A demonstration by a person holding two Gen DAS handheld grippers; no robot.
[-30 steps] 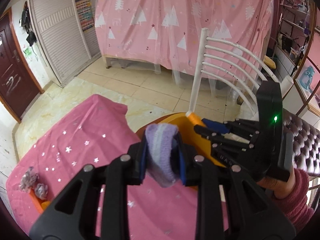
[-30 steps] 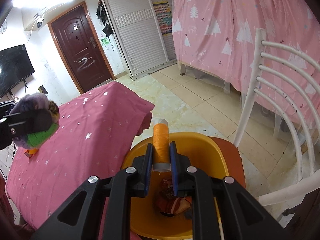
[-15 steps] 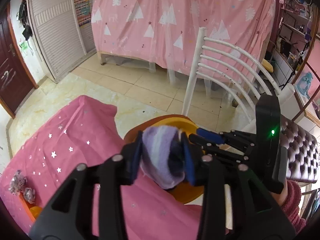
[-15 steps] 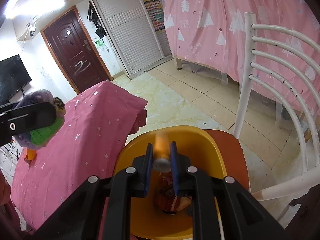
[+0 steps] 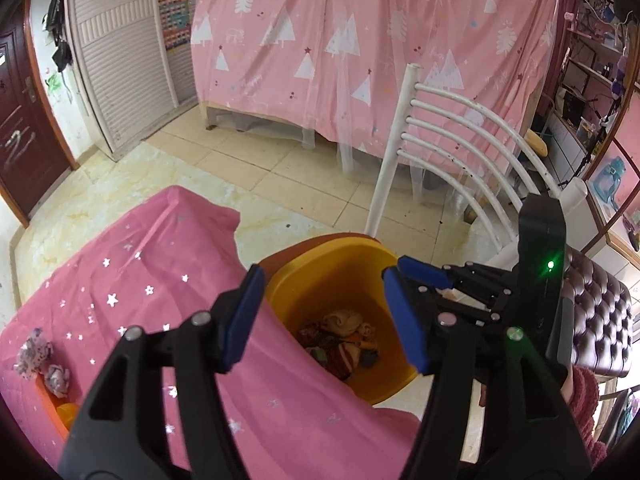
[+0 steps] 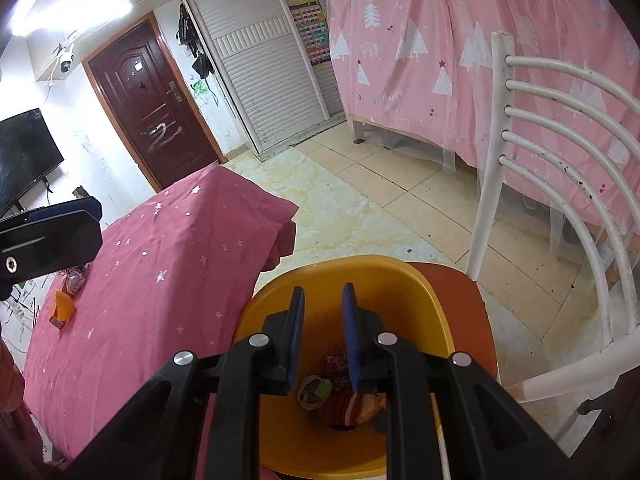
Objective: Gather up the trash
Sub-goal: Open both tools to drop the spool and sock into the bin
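Both grippers are over the round yellow plastic bin (image 5: pixel 340 264), which sits on the orange seat of the white metal chair (image 5: pixel 452 128), just past the edge of the worktop under the pink star-print cloth (image 5: pixel 132 280).

Left gripper (image 5: pixel 324 316): fingers (image 5: pixel 242 316) have just been opening and now stand well apart with nothing between them. Straight below the gap, on the bin floor, lies a heap of crumpled trash (image 5: pixel 340 344).

Right gripper (image 6: pixel 322 336): fingers (image 6: pixel 295 332) show a narrow gap, nothing between them, not clamped on anything. Seen through the gap is the same heap.

Step in hand, as I read it: release into the bin, both sides done or nearly so.

To do it well:
- Keep both sets of fingers inside the bin rim until the pads are clearly clear of any scrap.
- Lift straight out; don't drag the rim, the bin looks light and sits unsecured on the seat.
- The two grippers are close beside each other over the bin, so pull one out first.

Remaining trash: small crumpled wads (image 5: pixel 34 354) well to the left of the left fingers, next to an orange container (image 5: pixel 60 404) at the cloth's near-left edge. Left side is the natural one for that.
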